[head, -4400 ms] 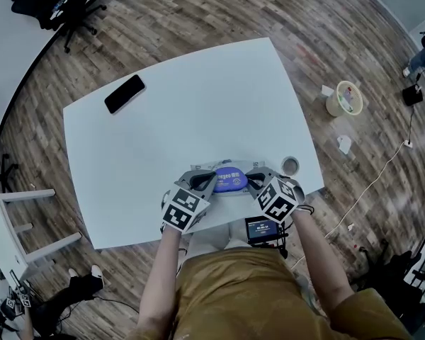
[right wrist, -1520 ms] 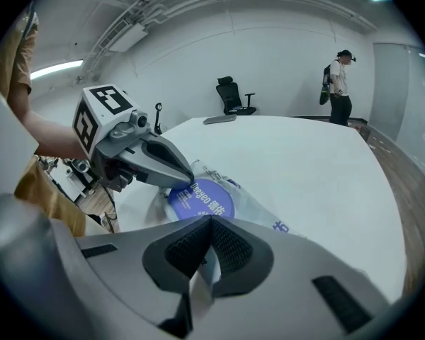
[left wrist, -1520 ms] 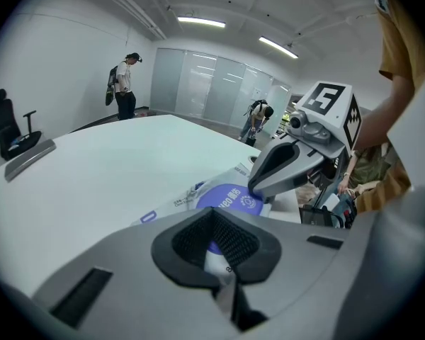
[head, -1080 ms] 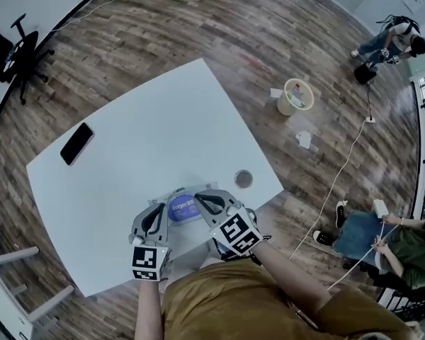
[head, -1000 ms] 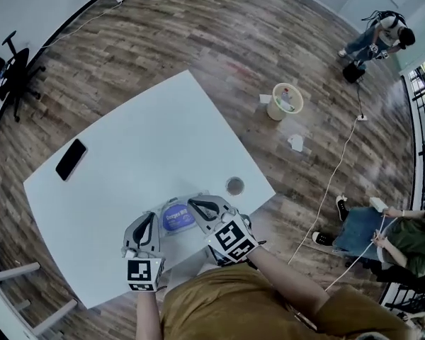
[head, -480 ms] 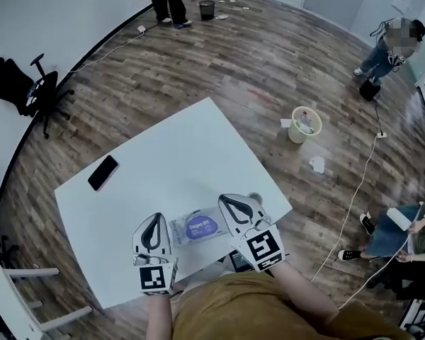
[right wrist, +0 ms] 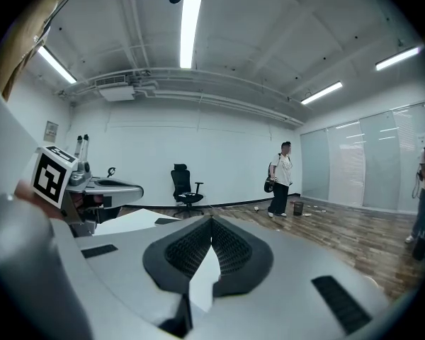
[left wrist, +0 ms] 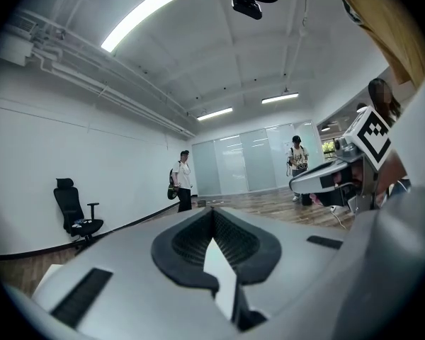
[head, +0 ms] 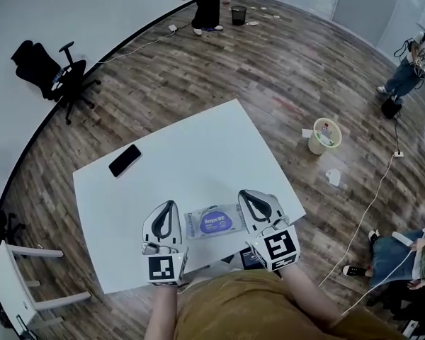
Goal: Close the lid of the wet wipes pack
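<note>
Flanking the wet wipes pack point(head: 216, 222) with a gripper on each side, you have the left gripper point(head: 168, 205) just beside the pack's left end and the right gripper point(head: 247, 194) just beside its right end. The pack lies flat on the white desk point(head: 191, 154), close to the edge nearest you, with its purple oval lid point(head: 214, 222) lying flat on top. Your left gripper's fingers point(left wrist: 188, 241) are pressed together at the tips with nothing between them, and the right gripper's fingers point(right wrist: 234, 250) meet the same way, also empty. Both gripper views look out level across the room, not down at the pack. A black phone point(head: 125, 160) lies on the desk well beyond the pack, to its left. Past the pack's right end, off the desk, a pale bucket point(head: 324, 136) stands on the wooden floor point(head: 269, 69).
</note>
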A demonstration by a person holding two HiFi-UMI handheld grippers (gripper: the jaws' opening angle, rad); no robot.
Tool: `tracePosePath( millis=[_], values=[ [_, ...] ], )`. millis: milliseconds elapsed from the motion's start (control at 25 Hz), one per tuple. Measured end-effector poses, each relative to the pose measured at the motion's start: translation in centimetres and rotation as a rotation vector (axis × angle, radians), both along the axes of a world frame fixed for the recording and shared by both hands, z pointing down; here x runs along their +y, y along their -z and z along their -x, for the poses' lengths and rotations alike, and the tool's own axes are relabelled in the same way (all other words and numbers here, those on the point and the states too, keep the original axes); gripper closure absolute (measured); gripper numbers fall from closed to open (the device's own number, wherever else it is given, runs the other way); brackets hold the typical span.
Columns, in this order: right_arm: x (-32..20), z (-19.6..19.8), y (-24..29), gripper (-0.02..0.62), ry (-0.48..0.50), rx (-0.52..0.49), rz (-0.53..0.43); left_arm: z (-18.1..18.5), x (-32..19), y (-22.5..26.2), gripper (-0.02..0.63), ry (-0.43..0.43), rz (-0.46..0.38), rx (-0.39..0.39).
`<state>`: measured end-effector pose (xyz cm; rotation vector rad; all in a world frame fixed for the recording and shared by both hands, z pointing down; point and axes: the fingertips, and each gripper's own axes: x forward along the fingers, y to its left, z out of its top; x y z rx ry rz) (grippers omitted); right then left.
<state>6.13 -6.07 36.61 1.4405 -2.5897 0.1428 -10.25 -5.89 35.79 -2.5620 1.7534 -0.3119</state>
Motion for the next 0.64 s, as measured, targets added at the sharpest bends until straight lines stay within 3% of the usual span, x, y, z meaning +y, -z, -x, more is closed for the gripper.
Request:
tracePosePath(
  millis=[240, 640],
  values=[
    [-0.1, -0.1, 0.3, 0.586, 0.006, -0.001, -0.002, 0.1, 0.3, 0.1, 0.6, 0.012, 0.021, -0.037],
    [-0.5, 0.2, 0.2, 0.586, 0.014, 0.001, -0.009, 1.0, 0.2, -0.1, 0.6, 0.022, 0.004, -0.019]
  ],
)
